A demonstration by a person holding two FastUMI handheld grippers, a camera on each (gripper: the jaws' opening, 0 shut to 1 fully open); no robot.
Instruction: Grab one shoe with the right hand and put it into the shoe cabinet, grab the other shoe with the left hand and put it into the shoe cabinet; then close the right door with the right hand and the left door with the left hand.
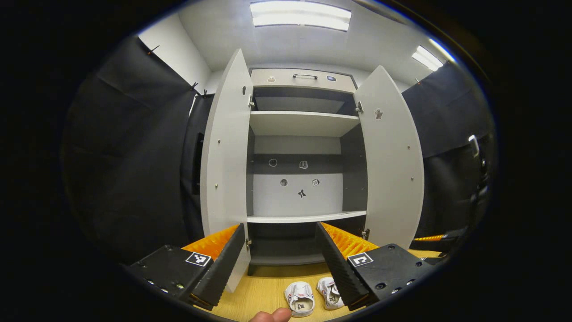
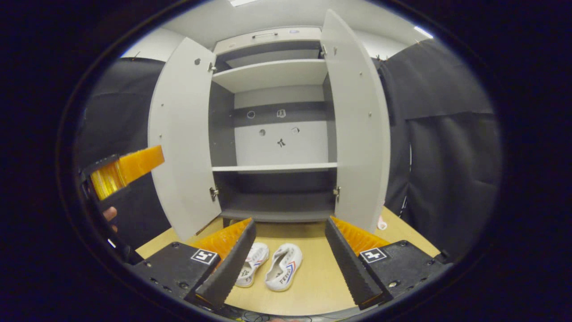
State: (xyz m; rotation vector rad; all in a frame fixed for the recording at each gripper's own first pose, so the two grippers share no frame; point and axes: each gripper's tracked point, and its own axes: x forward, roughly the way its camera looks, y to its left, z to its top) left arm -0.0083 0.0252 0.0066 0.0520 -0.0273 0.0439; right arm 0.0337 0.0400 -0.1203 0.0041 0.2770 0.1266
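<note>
Black cloth walls close in the booth on both sides, and at twelve o'clock from my two cameras stands the shoe cabinet (image 1: 304, 147), both doors swung wide, shelves bare. Its left door (image 2: 181, 138) and right door (image 2: 357, 129) jut toward me over the wooden table (image 2: 313, 277).

Both shoes lie side by side on the table in front of the cabinet's base, near six o'clock: the right shoe (image 2: 283, 267) and the left shoe (image 2: 254, 264), nearly touching.

My worry is that closeness. Going for one shoe with the right tool (image 2: 286, 257), I judge a finger could nudge or drag its neighbour, or pinch both. The open doors could also catch a tool on the way in.

Right tool hovers above the pair, fingers spread wide, gripping nothing. Left tool (image 1: 280, 257) is held higher, level, also spread and empty; a fingertip (image 1: 272, 315) of the hand shows at six o'clock.
</note>
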